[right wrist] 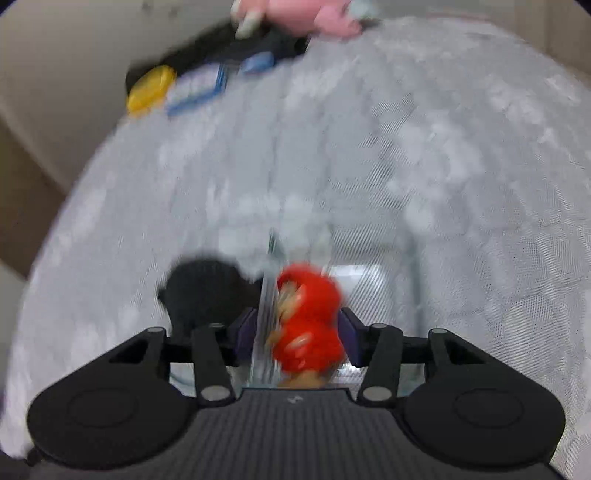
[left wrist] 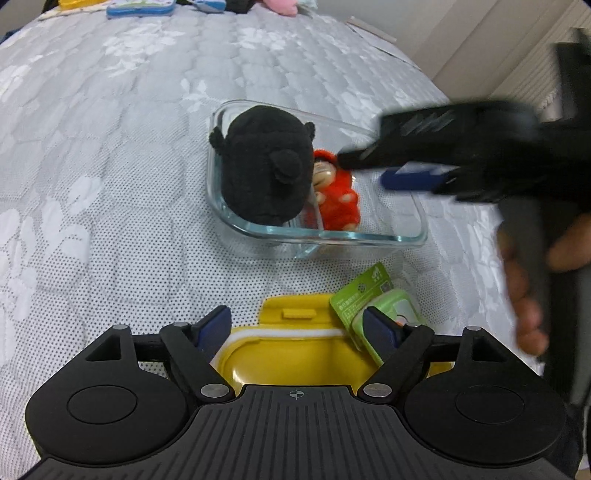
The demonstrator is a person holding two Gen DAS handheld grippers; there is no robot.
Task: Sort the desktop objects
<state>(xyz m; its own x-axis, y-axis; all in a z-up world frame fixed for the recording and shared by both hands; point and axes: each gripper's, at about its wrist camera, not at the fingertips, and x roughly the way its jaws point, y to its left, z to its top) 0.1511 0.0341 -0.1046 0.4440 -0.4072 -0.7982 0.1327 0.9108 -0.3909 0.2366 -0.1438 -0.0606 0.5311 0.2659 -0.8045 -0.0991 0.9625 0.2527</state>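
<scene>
Sitting in glass box (left wrist: pixel 406 236): red doll (left wrist: pixel 338 199) (fuzzy).

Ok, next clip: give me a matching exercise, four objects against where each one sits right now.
Objects:
1. black plush toy
2. red plush doll
3. green packet
4. blue-rimmed case

Places:
A. on the rim of the yellow box
B. at the far edge of the bedcover
C. left compartment of the glass container
D. right of the container's divider, between the right gripper fingers

Pairs: 1-C, 2-D, 3-A, 4-B
</scene>
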